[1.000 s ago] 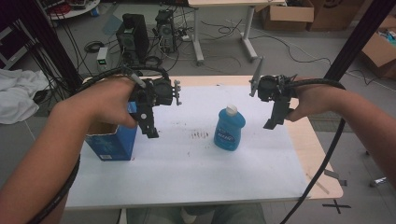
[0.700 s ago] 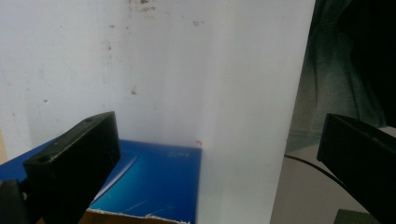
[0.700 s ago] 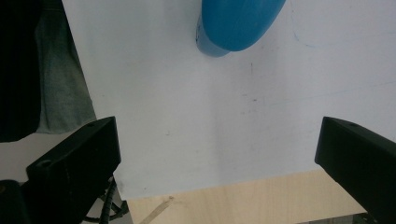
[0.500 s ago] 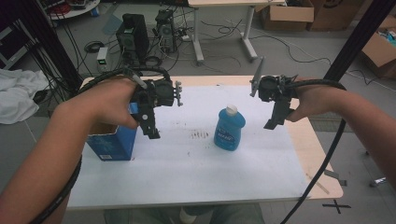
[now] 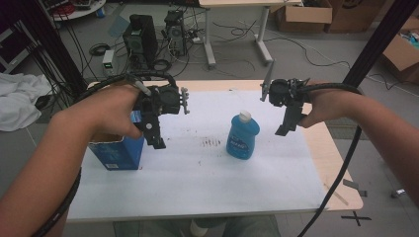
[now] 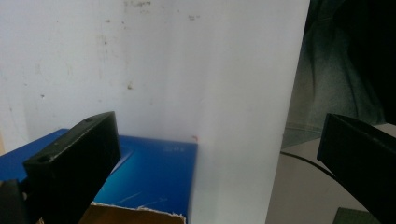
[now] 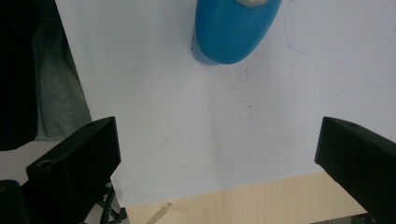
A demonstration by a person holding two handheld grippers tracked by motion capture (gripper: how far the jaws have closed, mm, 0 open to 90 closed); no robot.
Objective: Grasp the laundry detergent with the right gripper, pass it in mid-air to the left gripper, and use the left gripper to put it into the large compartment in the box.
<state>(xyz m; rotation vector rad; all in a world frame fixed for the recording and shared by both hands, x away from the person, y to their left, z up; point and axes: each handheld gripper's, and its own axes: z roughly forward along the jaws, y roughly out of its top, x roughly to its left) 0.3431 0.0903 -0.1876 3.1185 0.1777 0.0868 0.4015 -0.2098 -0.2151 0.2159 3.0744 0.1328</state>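
Observation:
A blue bottle (image 5: 242, 136) with a white cap stands upright near the middle of the white sheet (image 5: 197, 173); its top also shows in the right gripper view (image 7: 233, 28). An open blue box (image 5: 117, 153) stands at the sheet's left, seen from above in the left gripper view (image 6: 149, 172). My left gripper (image 5: 154, 133) hovers just above the box's right side, open and holding nothing. Right of the bottle, my right gripper (image 5: 289, 123) hangs in the air, open and empty, apart from the bottle.
The sheet covers a wooden table (image 5: 336, 163). Dark smudges (image 5: 211, 143) mark the sheet between box and bottle. Behind the table are computer towers (image 5: 141, 34), cables, another desk and cardboard boxes (image 5: 301, 17). A white cloth (image 5: 20, 101) lies at far left.

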